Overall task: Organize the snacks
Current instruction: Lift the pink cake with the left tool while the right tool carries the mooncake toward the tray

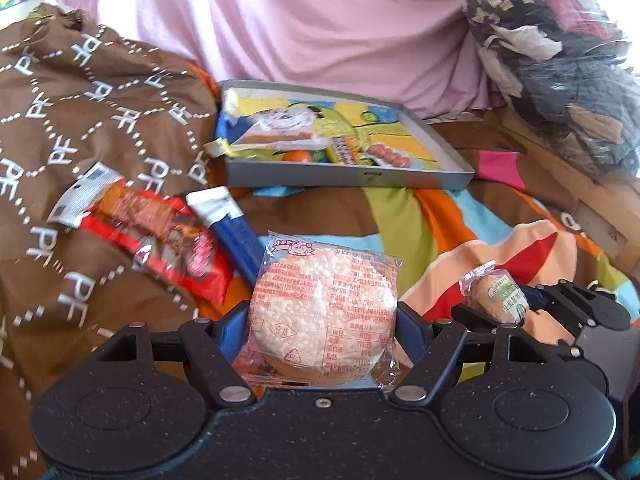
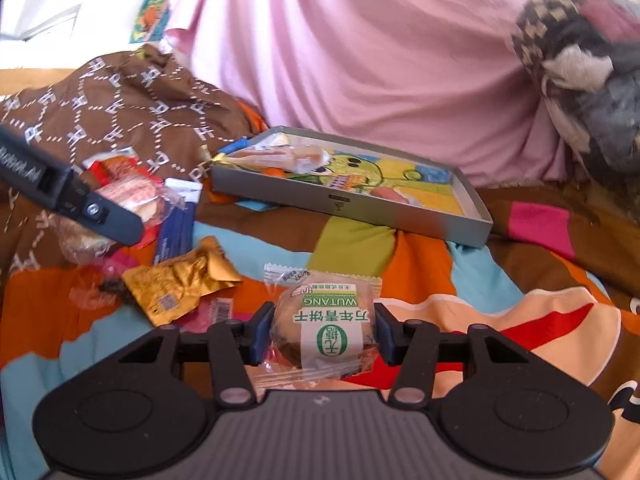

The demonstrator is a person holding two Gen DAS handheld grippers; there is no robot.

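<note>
The left gripper (image 1: 323, 322) has its blue-padded jaws pressed against both sides of a round rice cake (image 1: 323, 312), a bumpy, puffed disc sealed in a clear crinkly wrapper printed with red text. The right gripper (image 2: 318, 334) is likewise clamped on a round biscuit pack (image 2: 323, 330), a thick brown puck in glossy film with a white and green label band.

Both snacks sit low over a quilted bedspread (image 2: 420, 264) of bright orange, blue, green and red patches. Left of the rice cake lie a red, shiny snack packet (image 1: 160, 248) and a flat blue and white pack (image 1: 228, 224), touching each other. Near the biscuit lies a crumpled gold foil wrapper (image 2: 180, 284).

Further back rests a shallow rectangular grey tray (image 1: 348, 178) with a cartoon-printed floor, holding a clear pastry bag (image 1: 280, 128), a small orange ball (image 1: 297, 156) and a row of pink sausages (image 1: 390, 156). A brown lettered cloth (image 1: 80, 100) is heaped at left, and smooth pink fabric (image 1: 300, 20) rises behind.
</note>
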